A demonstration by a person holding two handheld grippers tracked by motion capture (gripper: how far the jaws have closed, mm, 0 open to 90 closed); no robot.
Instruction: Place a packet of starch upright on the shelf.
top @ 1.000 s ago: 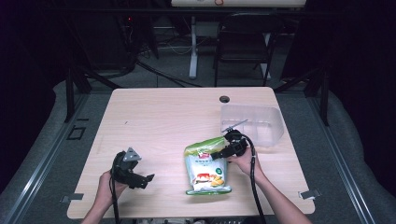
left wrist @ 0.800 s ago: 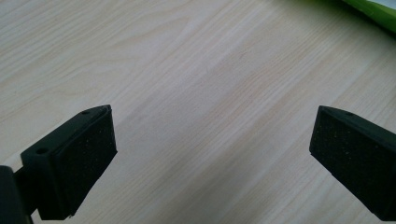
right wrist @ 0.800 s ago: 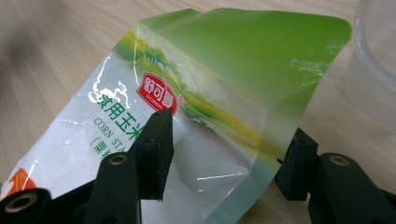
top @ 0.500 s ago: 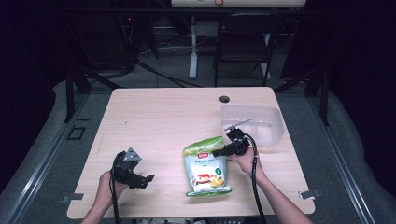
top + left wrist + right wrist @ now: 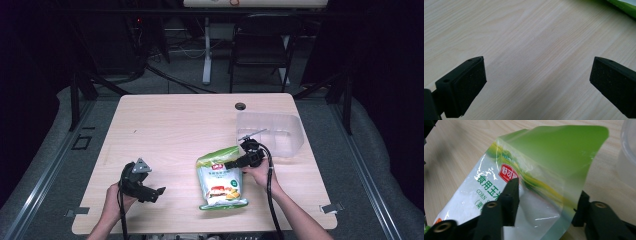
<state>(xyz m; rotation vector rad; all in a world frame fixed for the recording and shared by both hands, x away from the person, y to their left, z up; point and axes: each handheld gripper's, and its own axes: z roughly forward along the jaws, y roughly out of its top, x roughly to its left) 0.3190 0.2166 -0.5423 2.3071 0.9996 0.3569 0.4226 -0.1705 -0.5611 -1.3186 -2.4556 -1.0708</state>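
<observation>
Forearms entered from the near edge of the table [image 5: 165, 120], 1 gripper in each hand. The left gripper [image 5: 159, 191] sat near the near-left part of the table, low over the wood, its jaws spread wide with bare wood grain between them in the left gripper view; it held nothing. Just right of it, well apart, lay the green and white corn starch bag [image 5: 220, 179], flat on the wood near the near edge, right of centre, its printed face up and its green top end pointing far.

The right gripper [image 5: 229, 165] reached in from the right at the bag's far, upper-right part. In the right gripper view its 2 jaws straddled the bag [image 5: 529, 195] below the green top flap: 1 jaw lay over the printed face beside the red logo, the other stood at the bag's right edge, where the film curled up off the table. The jaws had just been opening slightly after a closing move, with the bag between them. Whether the pads pressed the film could not be told.

Farther right, just beyond that gripper, stood the clear plastic container [image 5: 272, 131]. A small dark hole [image 5: 240, 106] marked the far edge.
</observation>
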